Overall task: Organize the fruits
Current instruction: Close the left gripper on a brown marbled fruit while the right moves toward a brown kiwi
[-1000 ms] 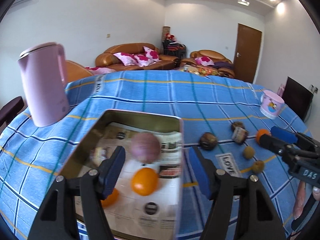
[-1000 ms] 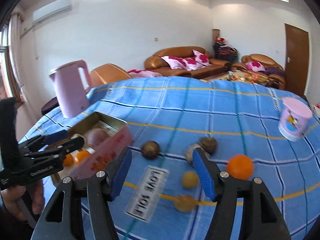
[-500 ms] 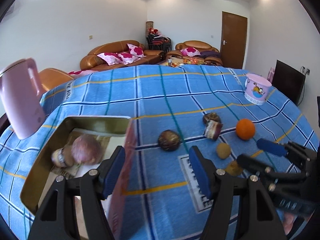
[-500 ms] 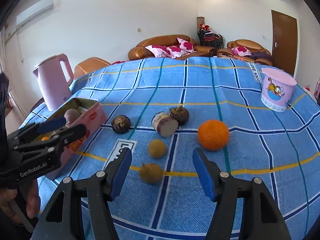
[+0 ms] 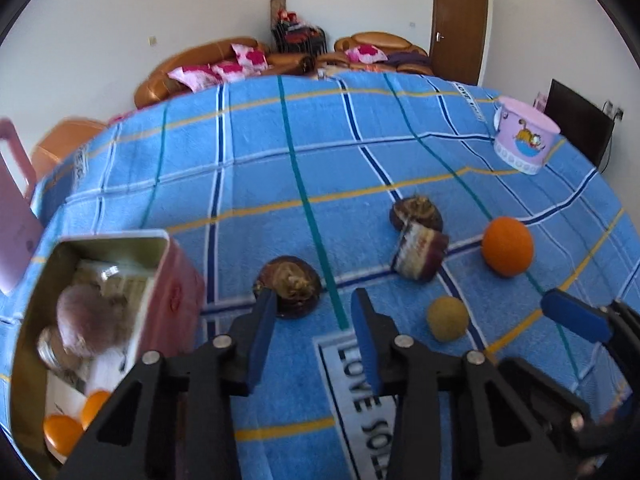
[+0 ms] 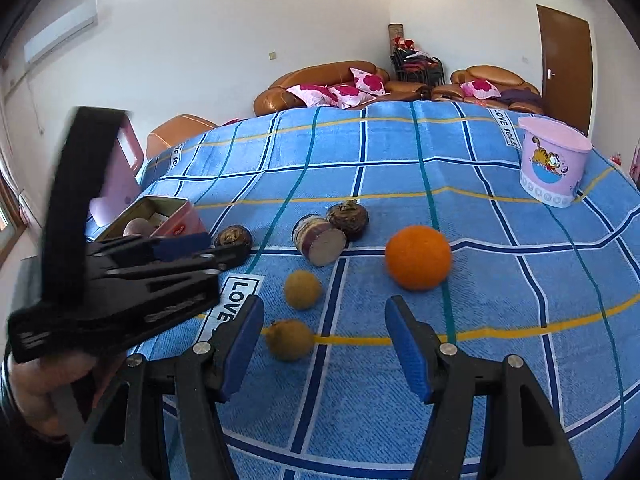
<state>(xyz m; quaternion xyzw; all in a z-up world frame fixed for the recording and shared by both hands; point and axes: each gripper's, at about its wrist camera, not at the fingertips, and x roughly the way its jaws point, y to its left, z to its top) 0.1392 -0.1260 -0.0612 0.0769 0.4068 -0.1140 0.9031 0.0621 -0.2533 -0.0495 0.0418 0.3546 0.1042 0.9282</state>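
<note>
A pink tin box (image 5: 176, 280) at the left holds a purple fruit (image 5: 86, 312) and small oranges (image 5: 62, 432); it also shows in the right wrist view (image 6: 176, 222). On the blue cloth lie a dark brown fruit (image 5: 289, 285), a cut purple fruit (image 5: 418, 254), another brown fruit (image 5: 416, 213), an orange (image 5: 507, 246) and a small yellow fruit (image 5: 447, 318). My left gripper (image 5: 314, 336) is open and empty, just short of the dark brown fruit. My right gripper (image 6: 324, 344) is open and empty, with a second yellow fruit (image 6: 290, 339) near its left finger.
A pink kettle (image 5: 14, 216) stands at the far left beside the tin. A pink cartoon cup (image 5: 522, 140) stands at the far right of the table. Sofas and a brown door lie beyond the table.
My left gripper has swung right from over the tin and moved in close to the dark brown fruit. My right gripper has moved nearer to the yellow fruits and the orange.
</note>
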